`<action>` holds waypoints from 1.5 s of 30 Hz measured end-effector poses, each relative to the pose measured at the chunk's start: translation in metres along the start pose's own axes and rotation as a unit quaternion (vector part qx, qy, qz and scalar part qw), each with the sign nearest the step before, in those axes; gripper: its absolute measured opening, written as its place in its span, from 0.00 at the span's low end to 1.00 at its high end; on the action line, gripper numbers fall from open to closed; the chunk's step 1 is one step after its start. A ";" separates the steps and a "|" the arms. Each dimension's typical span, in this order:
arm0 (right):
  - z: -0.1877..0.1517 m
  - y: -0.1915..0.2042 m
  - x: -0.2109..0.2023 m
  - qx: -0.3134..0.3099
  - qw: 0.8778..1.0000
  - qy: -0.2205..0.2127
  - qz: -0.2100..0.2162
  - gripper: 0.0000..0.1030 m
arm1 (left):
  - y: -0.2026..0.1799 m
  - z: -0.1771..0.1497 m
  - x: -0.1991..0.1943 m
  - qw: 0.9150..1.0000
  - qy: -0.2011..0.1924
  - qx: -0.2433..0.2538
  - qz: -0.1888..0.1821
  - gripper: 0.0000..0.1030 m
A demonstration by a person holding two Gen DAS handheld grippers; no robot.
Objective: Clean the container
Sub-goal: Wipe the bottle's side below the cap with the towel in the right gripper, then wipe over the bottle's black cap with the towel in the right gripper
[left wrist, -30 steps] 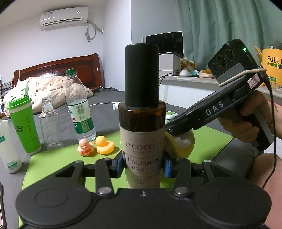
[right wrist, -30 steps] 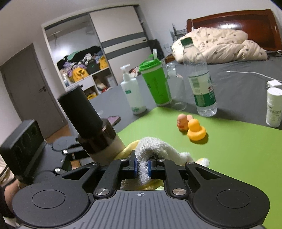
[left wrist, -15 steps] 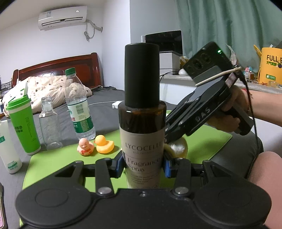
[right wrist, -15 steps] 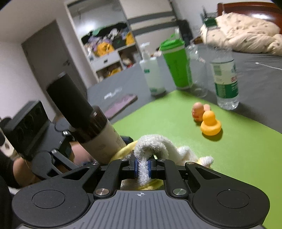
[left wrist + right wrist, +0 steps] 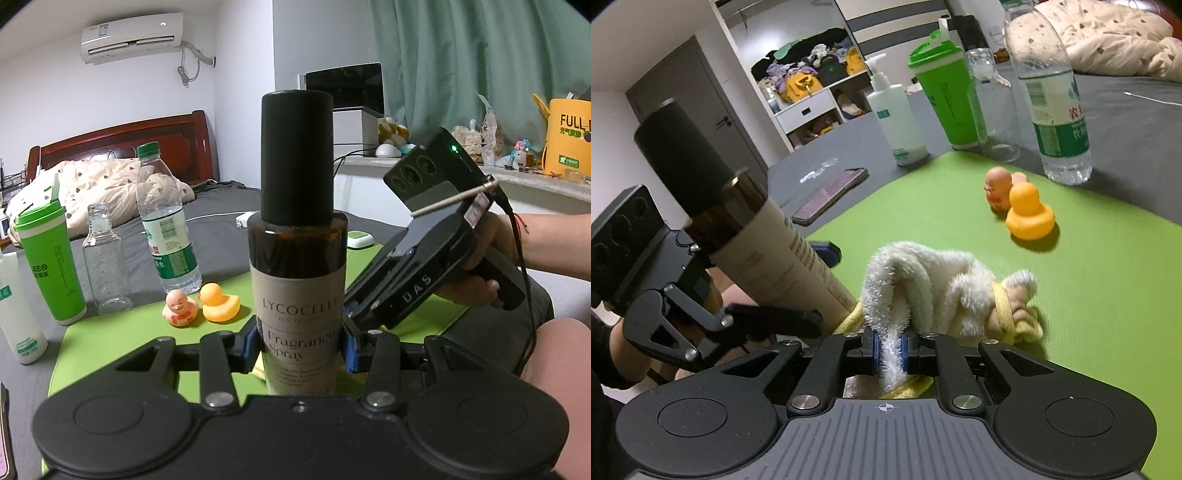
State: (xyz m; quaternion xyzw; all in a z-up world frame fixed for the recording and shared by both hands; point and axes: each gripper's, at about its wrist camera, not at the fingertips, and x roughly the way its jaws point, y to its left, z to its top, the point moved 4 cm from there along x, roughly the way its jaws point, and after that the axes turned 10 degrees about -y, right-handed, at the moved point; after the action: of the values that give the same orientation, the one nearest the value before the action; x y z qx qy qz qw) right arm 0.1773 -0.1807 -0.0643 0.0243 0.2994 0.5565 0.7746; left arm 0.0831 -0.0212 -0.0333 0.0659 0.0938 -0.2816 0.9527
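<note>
An amber fragrance spray bottle with a black cap and a beige label stands upright between the blue pads of my left gripper, which is shut on it above the green mat. In the right wrist view the same bottle leans at the left. My right gripper is shut on a fluffy white and yellow cloth, which touches the bottle's lower end. From the left wrist view the right gripper's body sits low behind the bottle's right side, with the cloth mostly hidden.
Two rubber ducks sit on the mat. Behind them stand a water bottle, an empty glass bottle, a green tumbler and a white pump bottle. A phone lies on the grey bedspread.
My right gripper has dropped lower along the bottle's right side, carrying the cloth down from mid-label to the bottle's base. The left gripper and bottle have stayed put.
</note>
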 end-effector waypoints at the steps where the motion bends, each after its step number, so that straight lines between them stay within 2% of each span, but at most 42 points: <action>1: -0.003 0.001 0.000 0.000 1.000 0.000 -0.001 0.12 | 0.000 0.000 0.000 1.000 0.000 0.000 0.000 0.40; 15: -0.040 0.013 0.002 0.000 1.000 0.004 -0.021 0.12 | -0.001 0.001 -0.001 1.000 -0.002 -0.005 0.010 0.40; 17: -0.012 0.009 -0.011 -0.004 1.000 0.007 -0.024 0.12 | -0.001 0.001 -0.001 1.000 -0.004 -0.008 0.012 0.40; 25: -0.030 0.035 -0.025 -0.002 1.000 -0.018 -0.016 0.12 | 0.000 0.001 -0.001 1.000 -0.009 -0.013 0.024 0.40; 30: -0.030 0.054 -0.051 0.005 0.997 -0.071 -0.027 0.12 | 0.004 0.000 0.002 0.999 -0.018 -0.025 0.044 0.40; 33: -0.020 0.064 -0.079 0.011 0.990 -0.132 -0.041 0.12 | 0.007 0.001 0.007 0.998 -0.020 -0.030 0.052 0.40; 40: 0.030 0.104 -0.132 -0.031 0.958 -0.271 -0.086 0.12 | 0.007 0.005 0.023 0.997 -0.020 -0.032 0.070 0.40; 45: 0.067 0.134 -0.135 -0.082 0.932 -0.321 -0.148 0.12 | 0.004 0.007 0.028 0.996 -0.017 -0.034 0.081 0.40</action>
State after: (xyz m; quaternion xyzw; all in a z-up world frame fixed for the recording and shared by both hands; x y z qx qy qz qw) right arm 0.0691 -0.2286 0.0989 0.0936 -0.0120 0.4207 0.9023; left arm 0.1095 -0.0340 -0.0321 0.0363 0.0815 -0.2015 0.9754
